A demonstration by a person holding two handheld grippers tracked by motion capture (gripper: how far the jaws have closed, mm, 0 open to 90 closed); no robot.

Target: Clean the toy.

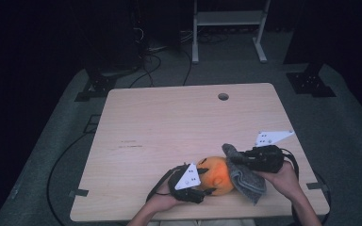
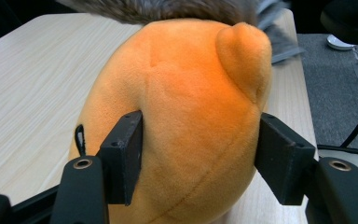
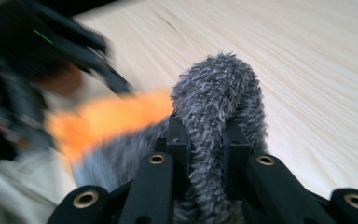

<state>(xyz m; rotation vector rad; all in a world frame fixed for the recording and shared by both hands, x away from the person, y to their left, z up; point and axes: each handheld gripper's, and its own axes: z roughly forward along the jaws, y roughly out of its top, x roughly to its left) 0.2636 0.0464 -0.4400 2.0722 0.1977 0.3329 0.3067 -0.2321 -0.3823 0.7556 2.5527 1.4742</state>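
Observation:
An orange plush toy [image 1: 216, 175] with black markings lies near the front edge of the light wooden table [image 1: 179, 127]. My left gripper [image 1: 202, 187] sits at the toy's left side. In the left gripper view both black pads press into the orange plush toy [image 2: 191, 121], which bulges between them. A grey fuzzy cloth [image 1: 242, 174] drapes over the toy's right side. My right gripper [image 1: 235, 159] is shut on a fold of it, and the grey fuzzy cloth [image 3: 219, 107] rises pinched between its jaws in the right gripper view.
A round cable hole [image 1: 223, 96] sits near the table's far edge. Beyond the table stand a white metal frame [image 1: 228, 28] and black stands on grey carpet, with cables on the floor. The person's hands come in over the front edge.

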